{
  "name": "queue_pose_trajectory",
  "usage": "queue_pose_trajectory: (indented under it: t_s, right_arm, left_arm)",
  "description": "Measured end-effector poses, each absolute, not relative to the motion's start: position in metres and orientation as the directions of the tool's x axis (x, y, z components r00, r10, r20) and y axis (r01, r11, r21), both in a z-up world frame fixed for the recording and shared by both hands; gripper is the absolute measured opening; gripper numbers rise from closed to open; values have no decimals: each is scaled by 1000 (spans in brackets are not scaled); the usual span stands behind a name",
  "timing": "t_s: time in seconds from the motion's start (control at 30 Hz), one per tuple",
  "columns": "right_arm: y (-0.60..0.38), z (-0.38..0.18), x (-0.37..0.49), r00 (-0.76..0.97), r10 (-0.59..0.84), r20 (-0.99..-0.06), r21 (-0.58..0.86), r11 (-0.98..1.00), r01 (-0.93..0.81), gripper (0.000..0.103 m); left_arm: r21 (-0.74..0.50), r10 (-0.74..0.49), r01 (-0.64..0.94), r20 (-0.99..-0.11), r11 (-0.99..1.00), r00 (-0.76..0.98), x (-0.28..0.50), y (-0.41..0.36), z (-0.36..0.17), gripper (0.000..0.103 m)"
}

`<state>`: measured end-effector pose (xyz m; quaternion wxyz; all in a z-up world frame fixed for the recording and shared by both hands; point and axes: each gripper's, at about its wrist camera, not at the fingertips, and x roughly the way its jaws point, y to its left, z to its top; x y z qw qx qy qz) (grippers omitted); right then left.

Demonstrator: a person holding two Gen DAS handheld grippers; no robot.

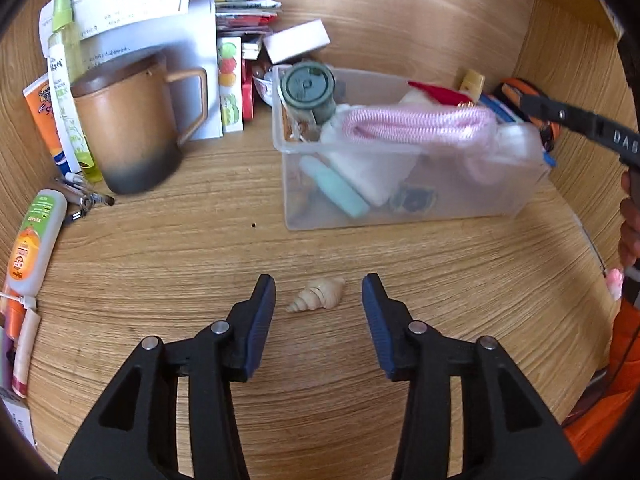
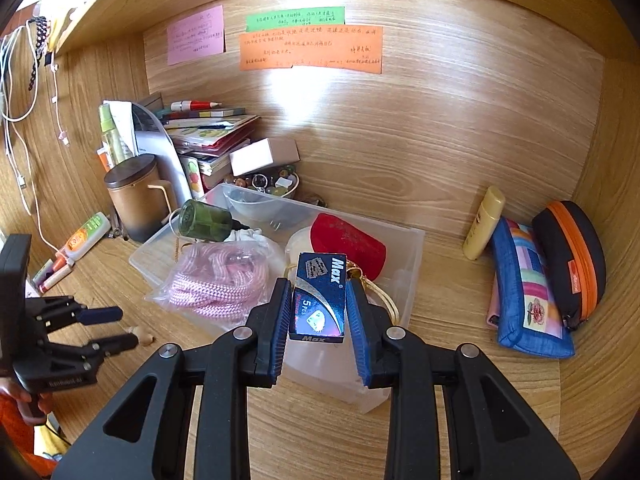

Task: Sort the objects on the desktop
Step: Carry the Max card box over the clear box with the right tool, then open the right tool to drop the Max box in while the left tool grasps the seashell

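Between the left tool's (image 1: pixel 319 306) tips lies a seashell (image 1: pixel 318 299).

A small blue "Max" razor-blade box (image 2: pixel 320 296) stands on end, clamped between the right tongs' (image 2: pixel 318 312) blue pads, label facing up, held over the near end of a clear plastic bin (image 2: pixel 412 276). The bin, just ahead of those tongs, holds a bagged pink rope (image 2: pixel 218 280), a dark green bottle (image 2: pixel 204 220) lying on its side and a red pouch (image 2: pixel 348 244). A cream spiral shell (image 1: pixel 318 294) lies on the wooden desk between the spread tips of the left tongs (image 1: pixel 318 304), touching neither.
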<state>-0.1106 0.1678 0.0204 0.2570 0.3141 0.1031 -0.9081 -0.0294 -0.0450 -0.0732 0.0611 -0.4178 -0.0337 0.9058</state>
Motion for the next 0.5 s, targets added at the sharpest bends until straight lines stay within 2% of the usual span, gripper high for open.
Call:
queue_pose_trajectory:
  t_s: [0.13,0.23,0.5]
  right_arm:
    - [164,16,-118,-662,-398,-635,-28,-845,534,25]
    - [161,13,-125,-654,-399,-643,-26,-842,539,25]
    - [155,5,-133,-631,-406,-661,-15,-833,552,25]
  left_arm:
    - [-81,114,-81,-764,-993,-635,-30,-39,-80,45]
    - [-105,126,-71,-777,-992,-616,-34,-39,-85,45]
    - [-87,101,-52,-765,-995,-636,-36,-36,-86,45]
